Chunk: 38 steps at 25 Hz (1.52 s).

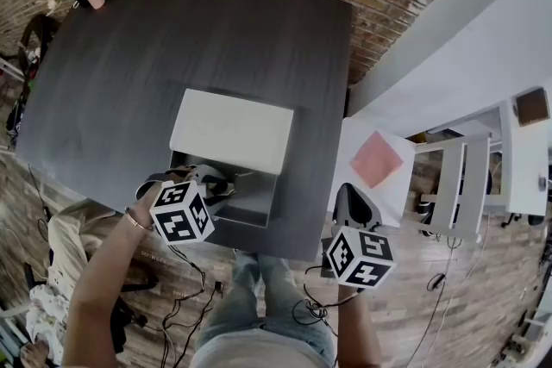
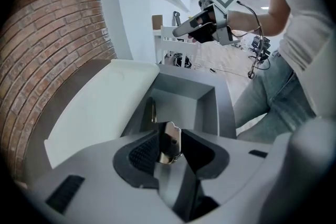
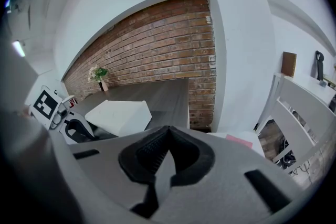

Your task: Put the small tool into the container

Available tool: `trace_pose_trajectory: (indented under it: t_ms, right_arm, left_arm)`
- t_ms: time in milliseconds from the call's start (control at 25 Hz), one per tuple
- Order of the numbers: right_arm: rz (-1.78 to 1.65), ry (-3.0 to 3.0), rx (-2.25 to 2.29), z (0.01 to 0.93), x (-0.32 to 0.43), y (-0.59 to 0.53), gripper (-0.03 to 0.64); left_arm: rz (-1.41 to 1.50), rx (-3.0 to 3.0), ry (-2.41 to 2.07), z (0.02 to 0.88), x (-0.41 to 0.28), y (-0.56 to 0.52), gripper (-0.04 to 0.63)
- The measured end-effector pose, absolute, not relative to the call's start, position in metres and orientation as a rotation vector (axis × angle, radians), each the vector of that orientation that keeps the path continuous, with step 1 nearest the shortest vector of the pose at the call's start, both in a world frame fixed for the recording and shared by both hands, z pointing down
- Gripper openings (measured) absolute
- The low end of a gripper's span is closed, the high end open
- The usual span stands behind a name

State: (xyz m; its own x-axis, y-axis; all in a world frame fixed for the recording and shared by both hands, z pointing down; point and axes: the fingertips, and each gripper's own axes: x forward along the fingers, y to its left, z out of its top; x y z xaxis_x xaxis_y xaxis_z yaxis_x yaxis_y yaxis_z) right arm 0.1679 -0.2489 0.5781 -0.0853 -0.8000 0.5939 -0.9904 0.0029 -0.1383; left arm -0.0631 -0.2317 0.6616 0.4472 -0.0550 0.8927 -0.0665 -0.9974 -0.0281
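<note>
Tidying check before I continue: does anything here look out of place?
Only the white lid: it sits shifted off the grey container, leaving its near end open. Nothing looks spilled or damaged.

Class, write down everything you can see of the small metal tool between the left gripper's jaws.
The small tool is a thin, flat, shiny silver metal piece with a rounded top and a tiny hole. It stands slightly tilted between the parted jaws of the left gripper, over the open grey container. Whether the pads press it is unclear; its lower end is hidden behind the jaws.
</note>
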Motion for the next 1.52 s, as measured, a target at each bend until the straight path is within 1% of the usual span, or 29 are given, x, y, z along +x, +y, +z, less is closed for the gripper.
trace_pose_trajectory:
  t_ms: [120, 320, 440, 560, 680, 800, 920, 1040, 1160, 1280, 1520]
  right_arm:
    - [0.756, -1.948, 1.830, 0.578, 0.164, -0.251, 0.003]
    - [0.732, -1.972, 1.777, 0.573, 0.144, -0.248, 0.003]
    - [0.681, -2.017, 1.733, 0.565, 0.131, -0.261, 0.003]
    - [0.623, -2.082, 1.684, 0.546, 0.118, -0.274, 0.003]
    - [0.563, -2.148, 1.639, 0.521, 0.101, -0.279, 0.003]
    - [0.490, -2.221, 1.611, 0.491, 0.082, -0.287, 0.003]
    - [0.390, -2.306, 1.580, 0.457, 0.063, -0.300, 0.003]
    - [0.292, -2.374, 1.554, 0.424, 0.049, -0.303, 0.003]
    - [0.170, -2.430, 1.568, 0.390, 0.042, -0.306, 0.003]
    - [0.080, -2.452, 1.598, 0.368, 0.039, -0.307, 0.003]
    - [0.106, -2.452, 1.656, 0.370, 0.042, -0.300, 0.003]
  left_arm:
    - [1.606, 2.673, -0.078, 0.660, -0.063, -0.232, 0.127]
    - [1.419, 2.698, -0.055, 0.630, -0.068, -0.225, 0.113]
    - [1.232, 2.732, -0.163, 0.596, -0.073, -0.227, 0.112]
    - [0.945, 2.746, -0.322, 0.545, -0.077, -0.226, 0.100]
    - [0.618, 2.740, -0.591, 0.485, -0.091, -0.230, 0.081]
    - [0.344, 2.678, -1.033, 0.435, -0.123, -0.253, 0.051]
    - [0.095, 2.555, -1.475, 0.396, -0.160, -0.269, 0.051]
    - [-0.129, 2.353, -1.797, 0.373, -0.199, -0.266, 0.052]
    - [-0.231, 2.146, -2.005, 0.368, -0.231, -0.258, 0.048]
    - [-0.228, 2.022, -2.125, 0.367, -0.250, -0.251, 0.012]
    - [-0.178, 2.021, -2.186, 0.355, -0.254, -0.249, 0.005]
